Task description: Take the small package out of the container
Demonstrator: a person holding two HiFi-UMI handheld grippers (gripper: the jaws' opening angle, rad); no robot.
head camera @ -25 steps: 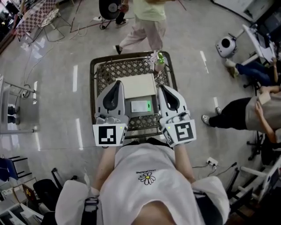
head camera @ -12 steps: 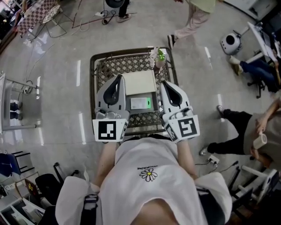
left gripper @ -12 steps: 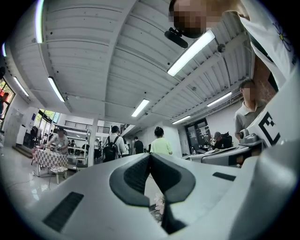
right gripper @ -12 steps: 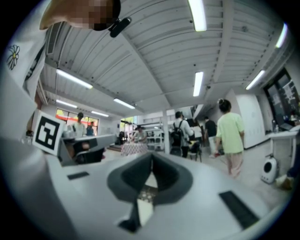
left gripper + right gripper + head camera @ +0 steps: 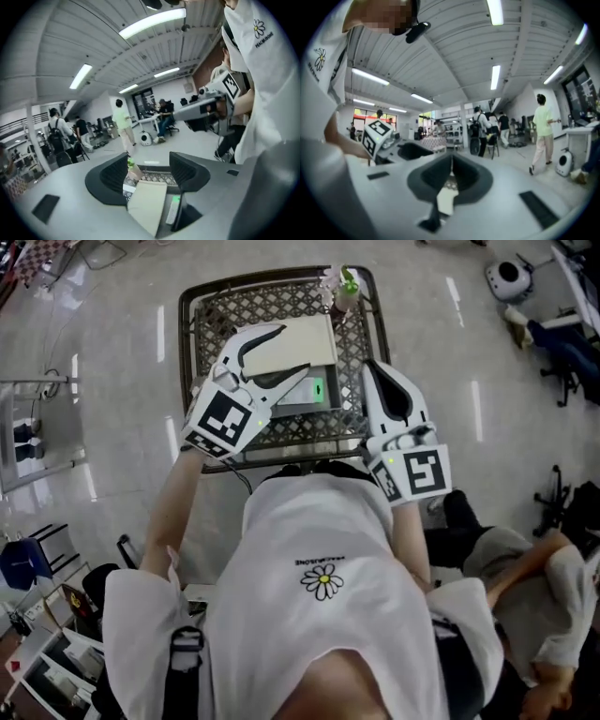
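A metal mesh cart basket (image 5: 195, 315) stands in front of me. In it lie a flat beige package (image 5: 305, 334) and, nearer me, a small white pack with a green spot (image 5: 319, 390). My left gripper (image 5: 292, 352) reaches over the basket above the beige package. Its jaws have just been opening and now stand open. In the left gripper view the beige package (image 5: 147, 206) lies low between the left gripper's (image 5: 151, 161) fingers, untouched, with the green-spotted pack (image 5: 172, 211) beside it. My right gripper (image 5: 375, 371) hovers at the basket's right side, shut and empty (image 5: 451, 161).
A small bottle with a green and pink top (image 5: 339, 287) stands at the basket's far right corner. A metal rack (image 5: 28, 437) is at the left. A seated person's legs (image 5: 506, 559) are at the right; a white round machine (image 5: 511, 277) is on the floor beyond.
My left gripper has swung forward and down over the basket, rolled, and opened its jaws. The right gripper has edged forward a little. The walking person has left the head view.
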